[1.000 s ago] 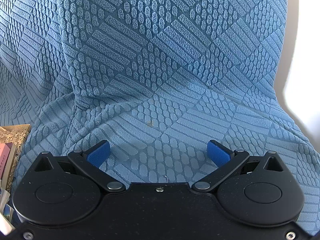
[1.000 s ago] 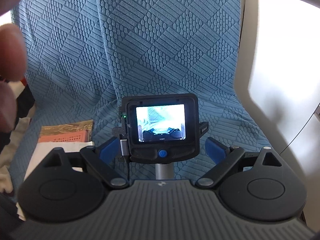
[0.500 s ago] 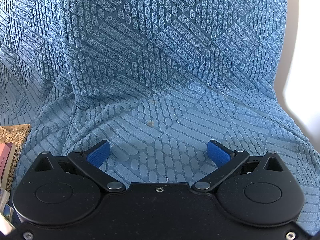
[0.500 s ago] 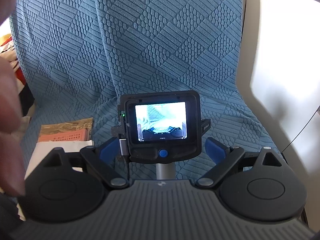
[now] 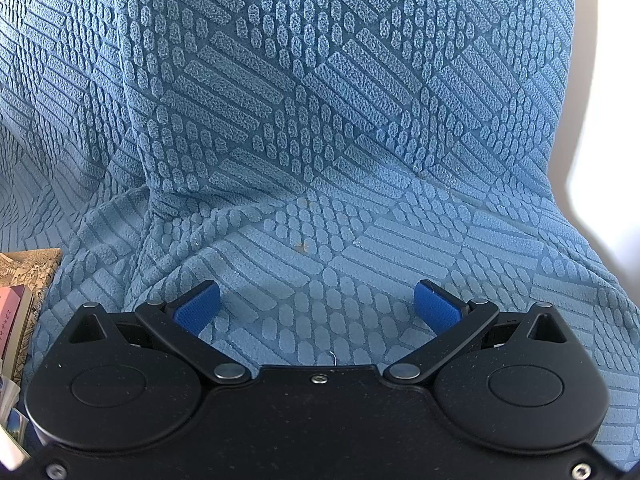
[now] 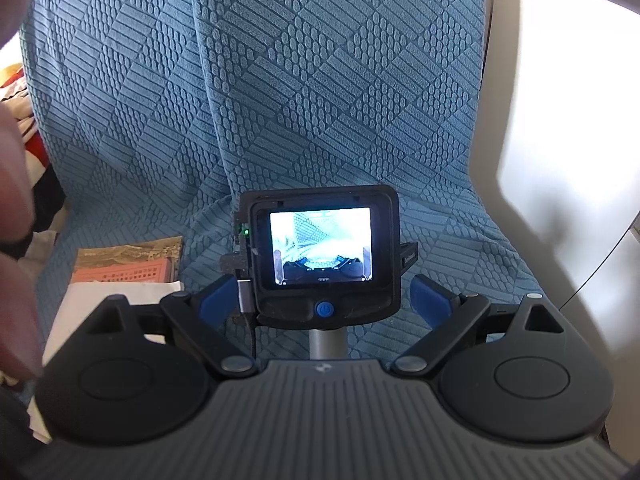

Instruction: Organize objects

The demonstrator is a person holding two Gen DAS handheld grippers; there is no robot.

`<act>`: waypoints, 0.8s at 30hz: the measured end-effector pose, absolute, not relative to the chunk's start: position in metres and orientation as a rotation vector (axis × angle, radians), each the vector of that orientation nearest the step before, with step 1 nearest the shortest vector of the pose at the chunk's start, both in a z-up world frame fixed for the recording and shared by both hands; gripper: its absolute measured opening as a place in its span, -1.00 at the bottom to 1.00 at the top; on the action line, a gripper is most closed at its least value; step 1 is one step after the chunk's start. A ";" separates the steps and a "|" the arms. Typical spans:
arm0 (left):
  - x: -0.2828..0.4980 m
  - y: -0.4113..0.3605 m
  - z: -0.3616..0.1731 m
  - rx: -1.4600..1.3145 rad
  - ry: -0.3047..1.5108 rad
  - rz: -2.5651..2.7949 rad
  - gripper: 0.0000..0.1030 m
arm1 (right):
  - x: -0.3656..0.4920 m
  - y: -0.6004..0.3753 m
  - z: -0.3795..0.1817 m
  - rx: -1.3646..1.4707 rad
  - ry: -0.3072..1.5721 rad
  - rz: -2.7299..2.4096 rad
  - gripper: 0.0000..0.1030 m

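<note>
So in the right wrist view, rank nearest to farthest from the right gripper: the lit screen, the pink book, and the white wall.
From the right gripper:
1. Lit screen, between its open fingers.
2. Pink book, lying left on the blue cover.
3. White wall, far right, behind the cover.

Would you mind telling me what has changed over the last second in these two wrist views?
Only the blurred hand at the left edge of the right wrist view shifted, downward along that edge. Nothing was taken hold of or let go. The left gripper and right gripper stayed open and empty over the blue blanket, and the books lay unmoved.
</note>
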State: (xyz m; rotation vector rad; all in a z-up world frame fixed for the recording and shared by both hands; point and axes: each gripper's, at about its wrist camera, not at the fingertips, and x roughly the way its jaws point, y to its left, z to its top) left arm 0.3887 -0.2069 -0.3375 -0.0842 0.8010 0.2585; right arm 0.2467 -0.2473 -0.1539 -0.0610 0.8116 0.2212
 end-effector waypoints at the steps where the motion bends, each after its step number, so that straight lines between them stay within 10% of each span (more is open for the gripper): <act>1: 0.389 -0.207 -0.338 -0.084 0.801 0.258 1.00 | 0.247 -0.247 -0.154 -0.061 0.812 0.221 0.83; 24: 0.389 -0.207 -0.338 -0.084 0.802 0.259 1.00 | 0.247 -0.247 -0.155 -0.067 0.814 0.215 0.83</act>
